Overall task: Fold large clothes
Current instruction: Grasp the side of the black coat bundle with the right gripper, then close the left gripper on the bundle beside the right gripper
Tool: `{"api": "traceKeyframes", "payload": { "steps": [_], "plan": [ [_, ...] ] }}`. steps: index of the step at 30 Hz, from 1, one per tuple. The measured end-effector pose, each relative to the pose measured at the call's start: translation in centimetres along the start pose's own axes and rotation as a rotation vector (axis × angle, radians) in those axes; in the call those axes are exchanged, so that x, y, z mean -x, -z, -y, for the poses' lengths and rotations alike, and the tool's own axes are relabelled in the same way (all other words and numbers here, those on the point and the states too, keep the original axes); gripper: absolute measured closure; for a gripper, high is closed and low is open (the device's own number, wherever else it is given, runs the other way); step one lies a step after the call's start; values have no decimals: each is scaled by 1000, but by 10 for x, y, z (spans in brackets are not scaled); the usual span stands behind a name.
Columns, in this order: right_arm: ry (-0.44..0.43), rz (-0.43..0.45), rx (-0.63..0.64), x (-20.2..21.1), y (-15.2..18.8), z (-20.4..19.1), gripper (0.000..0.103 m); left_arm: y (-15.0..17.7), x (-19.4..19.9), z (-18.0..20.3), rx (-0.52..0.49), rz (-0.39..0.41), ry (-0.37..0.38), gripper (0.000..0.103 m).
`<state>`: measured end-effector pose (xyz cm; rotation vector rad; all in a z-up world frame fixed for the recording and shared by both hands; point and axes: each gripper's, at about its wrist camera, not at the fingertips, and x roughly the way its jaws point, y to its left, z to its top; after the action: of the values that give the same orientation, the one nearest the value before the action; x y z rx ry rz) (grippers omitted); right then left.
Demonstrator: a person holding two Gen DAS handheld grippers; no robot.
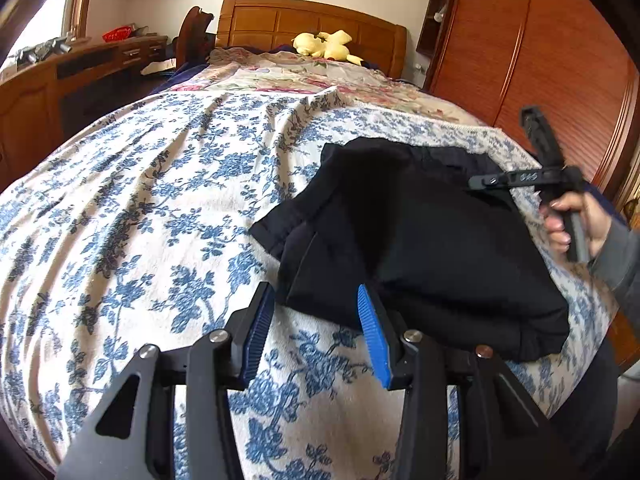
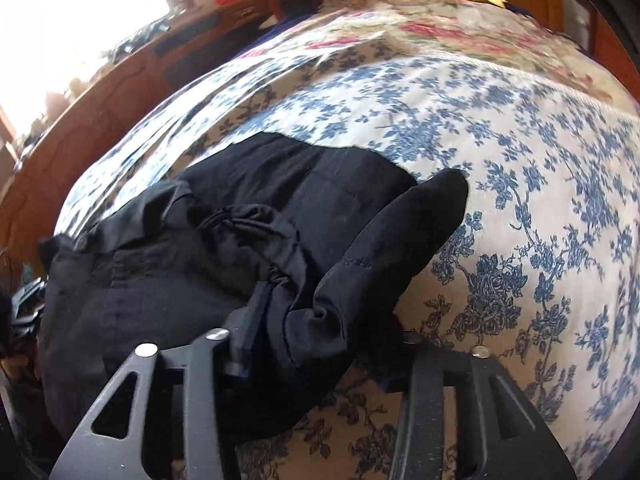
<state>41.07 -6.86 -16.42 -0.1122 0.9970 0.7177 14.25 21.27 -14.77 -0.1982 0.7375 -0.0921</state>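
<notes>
A black garment (image 1: 420,240) lies bunched and partly folded on the right side of the blue-flowered bedspread (image 1: 160,208). My left gripper (image 1: 314,292) is open just above the bedspread, its blue pads on either side of the garment's near left corner and not pressing it. Held by a hand in a grey sleeve (image 1: 576,224), my right gripper (image 1: 492,180) reaches over the garment's far right edge. In the right wrist view, the right gripper (image 2: 320,312) is shut on a thick fold of the black garment (image 2: 180,264), which drapes over and hides its right finger.
A yellow plush toy (image 1: 326,46) rests by the wooden headboard (image 1: 304,20). A pink-flowered cover (image 1: 304,76) lies over the far half of the bed. A wooden wardrobe (image 1: 532,60) stands close on the right, and a desk (image 1: 80,76) with clutter on the left.
</notes>
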Motion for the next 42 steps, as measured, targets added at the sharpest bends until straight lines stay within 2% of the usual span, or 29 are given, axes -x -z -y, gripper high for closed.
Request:
{"api": "traceKeyframes", "payload": {
  "steps": [1, 7, 17, 22, 25, 27, 29, 32, 35, 37, 38, 39, 40, 42],
  "plan": [
    [19, 7, -11, -4, -1, 2, 38, -2, -2, -1, 10, -1, 4, 61],
    [-28, 27, -102, -25, -10, 13, 21, -7, -21, -5, 49, -27, -2, 61],
    [-85, 39, -178, -30, -13, 27, 20, -7, -33, -7, 74, -50, -6, 61],
    [-60, 50, -211, -23, -24, 41, 20, -3, -31, -7, 73, -48, -14, 61],
    [15, 80, -226, -18, -31, 52, 20, -3, -32, -8, 82, -49, -6, 61],
    [-16, 83, -271, -17, -33, 65, 20, -3, -32, -8, 84, -49, -4, 61],
    [-62, 41, -308, -23, -32, 74, 21, -3, -31, -7, 82, -49, -5, 61],
    [-87, 0, -281, -28, -24, 70, 23, -4, -31, -8, 85, -50, -5, 61],
    [-99, -3, -257, -29, -19, 61, 41, -4, -31, -8, 89, -48, 3, 65],
    [-119, 3, -243, -27, -20, 55, 72, -4, -32, -9, 109, -51, 31, 76],
    [-123, 10, -219, -25, -21, 49, 77, -4, -32, -10, 113, -52, 41, 79],
    [-113, 12, -186, -22, -23, 43, 83, -4, -31, -9, 106, -49, 42, 86],
    [-92, 15, -150, -19, -24, 36, 87, -4, -29, -7, 97, -46, 44, 92],
    [-64, 20, -111, -17, -25, 27, 89, -5, -25, -2, 79, -31, 35, 95]
  ]
}}
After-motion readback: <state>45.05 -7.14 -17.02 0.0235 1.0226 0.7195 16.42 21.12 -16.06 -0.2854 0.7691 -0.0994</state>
